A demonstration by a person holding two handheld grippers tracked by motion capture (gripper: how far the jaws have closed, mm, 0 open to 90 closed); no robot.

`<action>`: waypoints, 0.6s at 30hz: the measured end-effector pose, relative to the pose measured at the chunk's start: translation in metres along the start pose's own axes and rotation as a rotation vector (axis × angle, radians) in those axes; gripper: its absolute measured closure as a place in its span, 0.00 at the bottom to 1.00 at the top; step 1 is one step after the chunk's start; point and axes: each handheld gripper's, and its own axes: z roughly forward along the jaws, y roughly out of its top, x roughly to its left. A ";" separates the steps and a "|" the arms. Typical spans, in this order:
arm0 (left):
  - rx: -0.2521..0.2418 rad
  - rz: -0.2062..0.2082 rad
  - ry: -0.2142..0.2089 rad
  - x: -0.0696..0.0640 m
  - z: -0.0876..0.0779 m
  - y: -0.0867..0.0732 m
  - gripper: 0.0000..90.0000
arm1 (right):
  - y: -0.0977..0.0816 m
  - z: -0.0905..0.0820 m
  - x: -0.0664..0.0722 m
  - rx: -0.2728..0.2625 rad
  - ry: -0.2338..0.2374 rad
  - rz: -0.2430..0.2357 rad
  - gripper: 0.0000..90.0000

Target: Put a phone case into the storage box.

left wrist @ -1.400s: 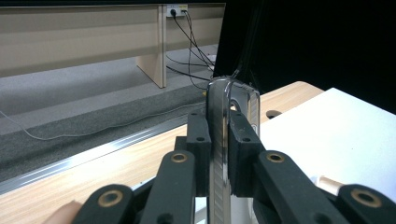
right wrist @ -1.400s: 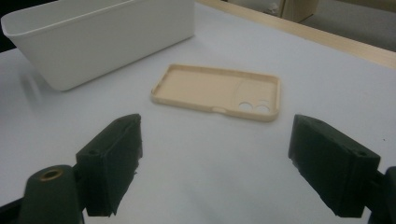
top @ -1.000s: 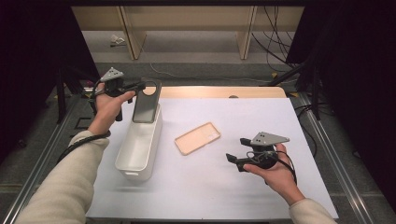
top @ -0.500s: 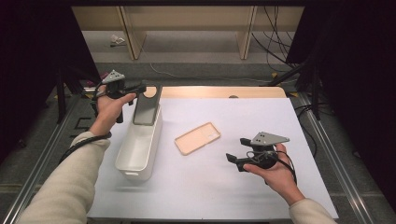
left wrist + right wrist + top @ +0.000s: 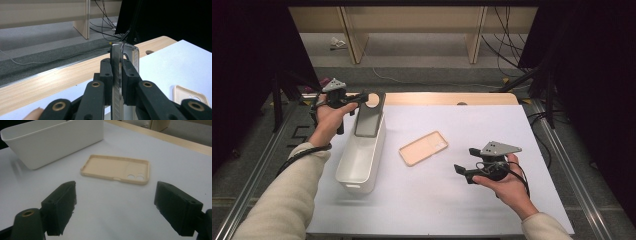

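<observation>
A dark, see-through phone case (image 5: 368,115) hangs upright over the far end of a white bin (image 5: 357,165), its lower end inside the bin's rim. My left gripper (image 5: 362,97) is shut on its top edge. In the left gripper view both pads clamp the thin case (image 5: 128,53) edge-on at the left gripper (image 5: 117,72). A beige phone case (image 5: 424,148) lies hollow side up on the white table, right of the bin. My right gripper (image 5: 465,161) hovers open to its right, and in its own view the right gripper (image 5: 117,207) faces the beige case (image 5: 115,168) with nothing between the jaws.
The white bin (image 5: 57,142) stands lengthwise at the table's left. A wooden strip (image 5: 447,98) runs along the far edge. Metal rails (image 5: 557,145) flank the table, and cables (image 5: 507,55) lie on the floor beyond.
The left gripper has lowered the dark case slightly toward the bin. The right gripper and the beige case have not moved.
</observation>
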 end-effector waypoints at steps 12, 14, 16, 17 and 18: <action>0.012 -0.012 0.003 0.002 0.003 -0.004 0.90 | 0.000 0.000 0.000 0.002 0.000 0.000 0.21; 0.014 -0.013 0.002 0.002 0.003 -0.005 0.90 | 0.000 0.000 0.000 0.003 0.001 0.000 0.21; 0.018 -0.011 0.001 0.002 0.004 -0.005 0.90 | 0.000 0.000 0.000 0.005 0.001 0.000 0.21; 0.019 -0.011 0.001 0.002 0.004 -0.006 0.90 | 0.000 0.000 0.000 0.006 0.001 0.001 0.21; 0.020 -0.011 0.000 0.002 0.004 -0.006 0.90 | 0.000 0.000 0.000 0.006 0.002 0.000 0.21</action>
